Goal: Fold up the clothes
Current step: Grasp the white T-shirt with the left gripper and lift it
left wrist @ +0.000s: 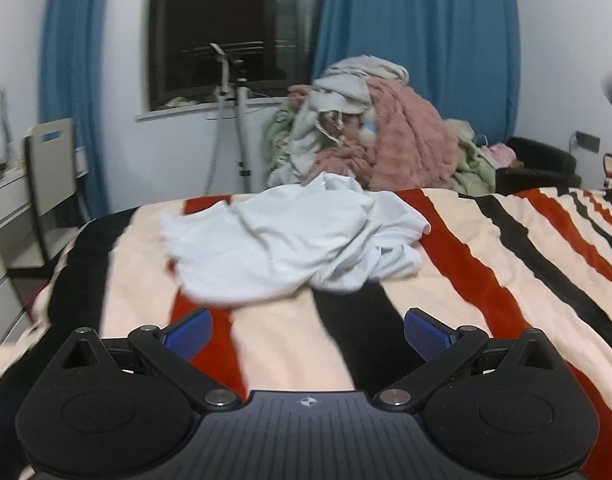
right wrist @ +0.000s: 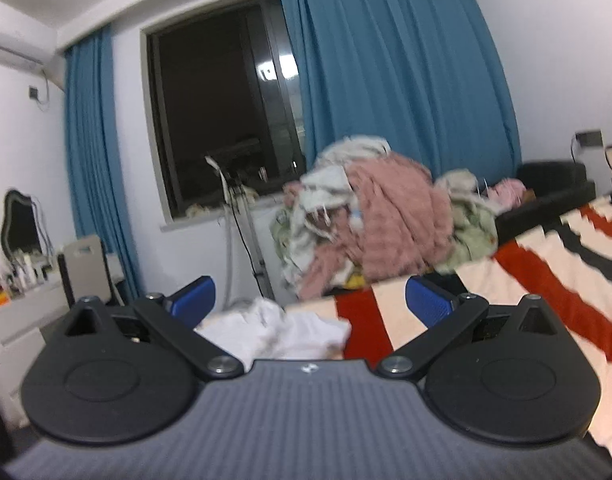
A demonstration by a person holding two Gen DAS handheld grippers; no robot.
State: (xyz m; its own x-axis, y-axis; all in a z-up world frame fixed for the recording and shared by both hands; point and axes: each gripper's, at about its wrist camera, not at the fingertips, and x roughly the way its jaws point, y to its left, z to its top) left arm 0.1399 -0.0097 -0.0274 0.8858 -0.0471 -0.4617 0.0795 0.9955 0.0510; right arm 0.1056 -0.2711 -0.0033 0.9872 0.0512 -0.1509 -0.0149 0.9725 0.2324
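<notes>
**Left wrist view: crumpled garment near the bed's end, both claws empty**

Left wrist view shows the left gripper (left wrist: 308, 334) with its blue pads spread wide and nothing between them, hovering over the striped blanket (left wrist: 486, 280). The white garment (left wrist: 290, 240) lies bunched ahead of it, near the far end of the bed. The right gripper (right wrist: 310, 300) is likewise wide open and empty, with the same garment just beyond its pads.

The likeliest slip, as I judge it, is pinching plush blanket along with the thin cloth, since the garment sits flush on the pile (its hem and sleeves are buried in folds, so a true corner is hard to pick out). A grab at a mid-fold would drag the whole heap rather than spread it.

The bed's far end lies close behind the garment, and a tug that way could tip it off toward the laundry pile (left wrist: 370, 132). Open blanket stretches to the right and toward the grippers, good room for flattening.
</notes>
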